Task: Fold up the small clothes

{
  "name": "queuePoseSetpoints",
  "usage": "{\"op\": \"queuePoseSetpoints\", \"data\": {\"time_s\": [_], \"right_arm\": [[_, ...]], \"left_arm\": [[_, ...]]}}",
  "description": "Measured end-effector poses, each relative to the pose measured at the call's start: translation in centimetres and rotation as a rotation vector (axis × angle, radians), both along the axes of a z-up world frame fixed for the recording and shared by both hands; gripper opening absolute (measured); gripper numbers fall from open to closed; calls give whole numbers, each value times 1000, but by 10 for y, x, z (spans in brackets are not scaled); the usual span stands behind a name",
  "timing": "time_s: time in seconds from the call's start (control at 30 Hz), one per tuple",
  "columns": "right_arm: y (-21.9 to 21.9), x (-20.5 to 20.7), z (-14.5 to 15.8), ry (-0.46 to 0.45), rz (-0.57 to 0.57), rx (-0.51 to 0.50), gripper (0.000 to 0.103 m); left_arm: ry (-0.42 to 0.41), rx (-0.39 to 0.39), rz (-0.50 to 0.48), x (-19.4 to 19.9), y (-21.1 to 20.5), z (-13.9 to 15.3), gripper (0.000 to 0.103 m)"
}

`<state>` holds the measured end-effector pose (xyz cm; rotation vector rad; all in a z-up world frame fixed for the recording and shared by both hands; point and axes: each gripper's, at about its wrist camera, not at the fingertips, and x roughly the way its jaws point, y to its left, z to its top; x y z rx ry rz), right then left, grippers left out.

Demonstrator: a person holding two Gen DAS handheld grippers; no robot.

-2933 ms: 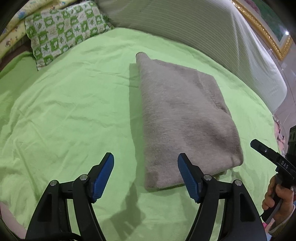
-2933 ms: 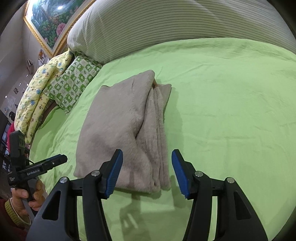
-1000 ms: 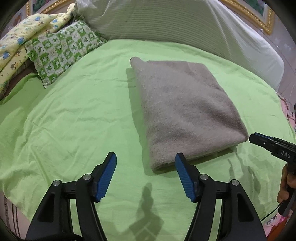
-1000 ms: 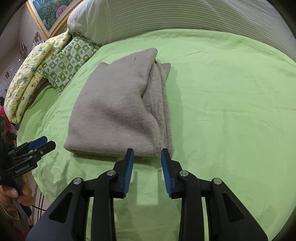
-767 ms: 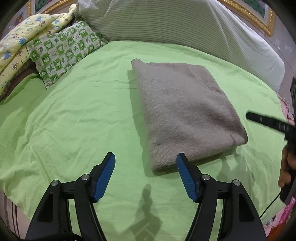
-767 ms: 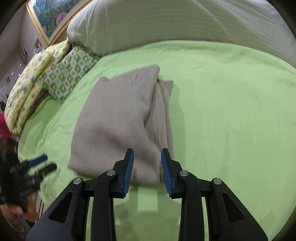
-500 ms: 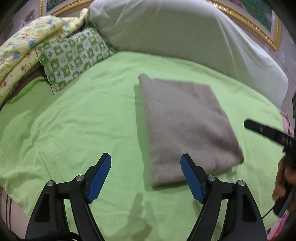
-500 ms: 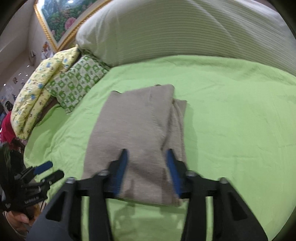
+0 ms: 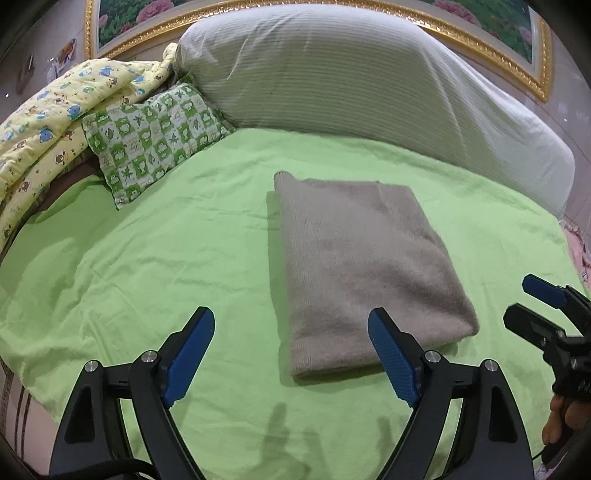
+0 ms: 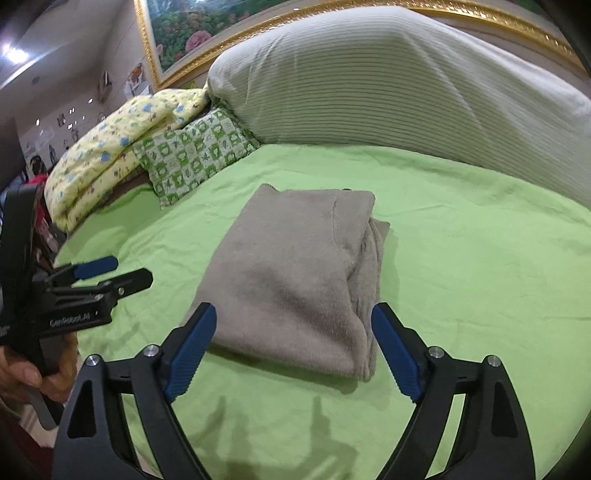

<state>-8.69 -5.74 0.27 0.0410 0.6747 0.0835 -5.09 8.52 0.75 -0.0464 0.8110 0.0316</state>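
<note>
A grey-beige knitted garment lies folded into a neat rectangle on the green bed sheet; it also shows in the right wrist view. My left gripper is open and empty, held above the sheet in front of the garment's near left corner. My right gripper is open and empty, held above the garment's near edge. Each gripper shows at the edge of the other's view: the right one, the left one.
A large striped white pillow lies along the back. A green patterned pillow and a yellow printed quilt sit at the back left. A gold-framed picture hangs behind. The bed's front edge is near the grippers.
Both grippers have pulled back and up from the garment. The right gripper, nearly shut a second ago, has opened wide. The garment stays folded in place.
</note>
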Motion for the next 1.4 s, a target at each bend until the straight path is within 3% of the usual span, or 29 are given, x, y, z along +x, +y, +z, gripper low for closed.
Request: {"op": "queuePoseSetpoints", "data": {"time_s": [0.3,0.57,0.73,1.4], "right_arm": [[6,-15,-36,2,-28,-58,86],[2,-7,-54,27,-62,-12,88],[3,-5,-58,29,-63,6,88],[17,2,-60,27,-19,-16,90]], "left_arm": [[-18,62,-37,-12,-15,-18,86],[38,121,-35,-12,-22,-52,86],[52,144,-18,-12,-21,-58,86],[47,111,-10,-12,-18,-52,87]]}}
